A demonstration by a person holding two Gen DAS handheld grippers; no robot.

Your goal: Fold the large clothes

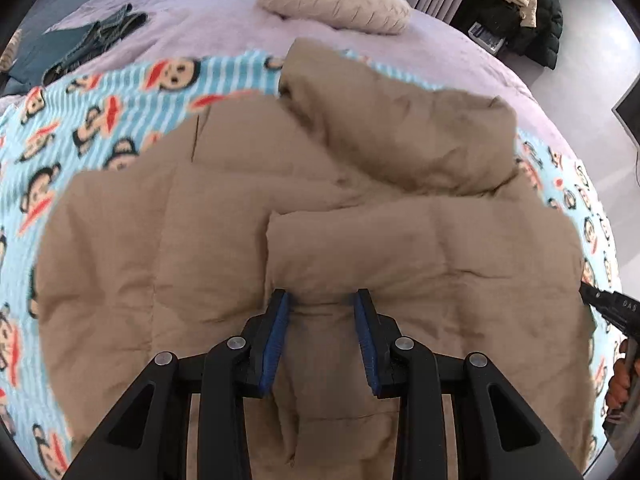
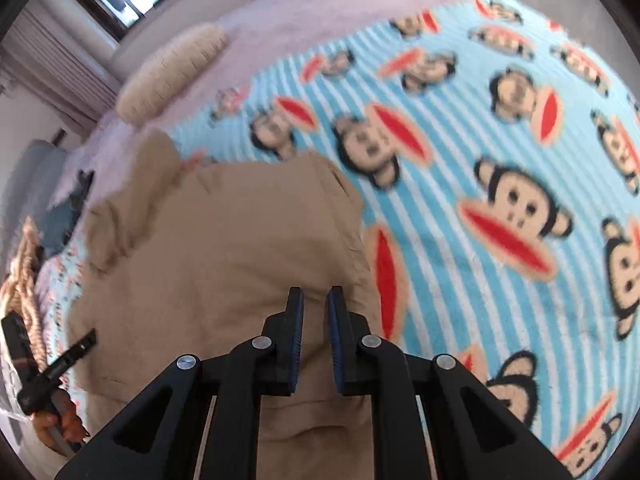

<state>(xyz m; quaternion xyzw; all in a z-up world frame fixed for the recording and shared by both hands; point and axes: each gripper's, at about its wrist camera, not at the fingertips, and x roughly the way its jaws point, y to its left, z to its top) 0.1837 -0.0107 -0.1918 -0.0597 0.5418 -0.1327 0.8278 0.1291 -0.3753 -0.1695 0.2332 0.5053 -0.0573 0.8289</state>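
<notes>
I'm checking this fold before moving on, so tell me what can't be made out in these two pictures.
- Left wrist view: the near hem of the puffy tan quilted jacket is hidden behind the left hand-held gripper.
- Right wrist view: motion blur leaves it unclear whether the right hand-held gripper pinches the fabric.
- Both views: the monkey-print blue striped blanket is cut off by the fisheye rim.

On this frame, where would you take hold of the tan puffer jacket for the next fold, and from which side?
Probably the jacket hem nearest the cameras. In the left wrist view a puffy ridge already bunches between the left tool pads; the right tool, nearly closed, sits near the edge by the monkey blanket. Coming from above and the near side suits it, since the padded fabric lies flat and only bunched edges offer a bite.
</notes>
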